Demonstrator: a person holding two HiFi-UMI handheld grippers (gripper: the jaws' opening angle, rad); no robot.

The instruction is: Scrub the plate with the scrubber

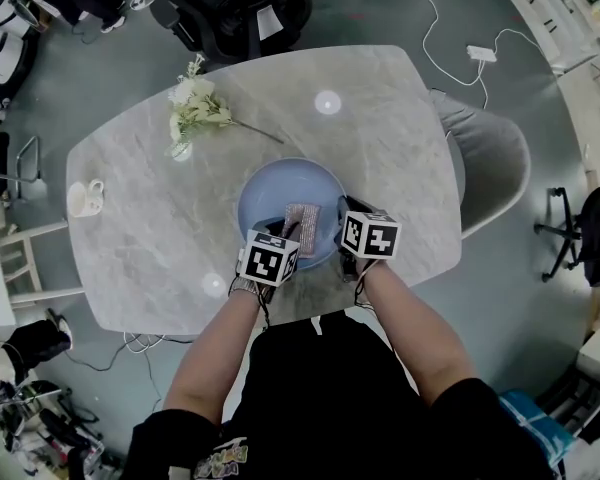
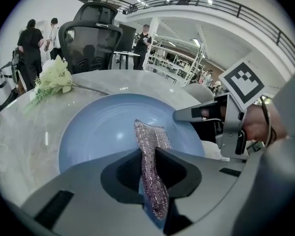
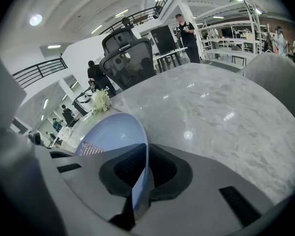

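**Both grippers on the plate, scrubber pinched in the left**

The grey marble table point(image 1: 400, 158) carries little near the work. A spray of white flowers point(image 1: 195, 108) lies on the far side, well apart from the plate. A white mug point(image 1: 85, 198) stands close to the left edge. A black office chair point(image 1: 235, 8) sits beyond the table and a grey shell chair point(image 1: 495, 158) is tucked in at its right. White cables point(image 1: 460, 48) trail over the floor. People stand in the background of both gripper views.

The blue plate point(image 1: 290, 203) rests near the person's edge of the table. The right gripper point(image 3: 146, 154) has its jaws pressed onto the plate's right rim, which runs straight up between them. The left gripper point(image 2: 147, 154) pinches the glittery mesh scrubber point(image 2: 150, 146). The scrubber's free end reaches forward from the jaws and lies on the plate's inner face, on the near half and right of centre. The right gripper stands just to the scrubber's right.
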